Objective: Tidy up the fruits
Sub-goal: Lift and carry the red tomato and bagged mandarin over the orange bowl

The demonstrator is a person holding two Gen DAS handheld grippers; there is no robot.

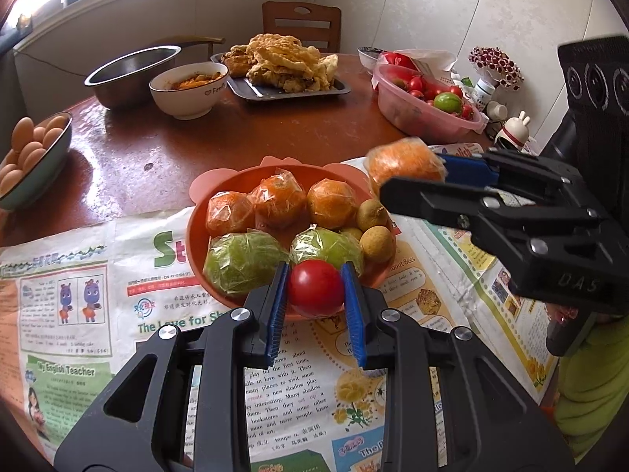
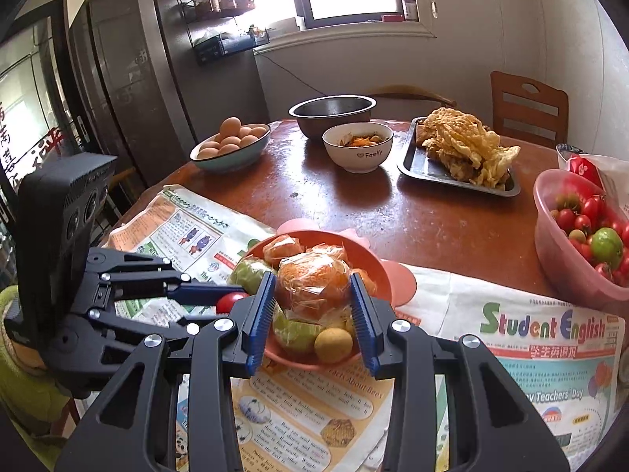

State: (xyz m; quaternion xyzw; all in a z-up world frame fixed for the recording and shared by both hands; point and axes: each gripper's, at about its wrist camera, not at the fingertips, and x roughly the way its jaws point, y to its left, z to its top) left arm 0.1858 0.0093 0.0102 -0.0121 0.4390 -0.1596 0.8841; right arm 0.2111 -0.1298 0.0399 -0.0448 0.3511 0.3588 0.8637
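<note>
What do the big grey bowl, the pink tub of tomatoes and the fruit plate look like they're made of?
The grey bowl looks like brushed steel, with a dull metallic sheen. The pink tub seems thin plastic: its wall is see-through. The fruit plate looks like matte silicone or plastic, with moulded flaps on its rim; which one is unclear.

Round wooden table (image 2: 354,204): newspaper (image 2: 511,338), bowls, tray (image 2: 412,169), basin (image 2: 558,251).

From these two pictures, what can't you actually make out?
- Left view: the bottom of the red tomato, hidden between the left tongs.
- Right view: the plate under the wrapped orange, which the right tongs hold in front of it.
- Both views: what is in the steel bowl; its rim hides the inside.
- Left view: the small bottle's label is too small to read.
</note>
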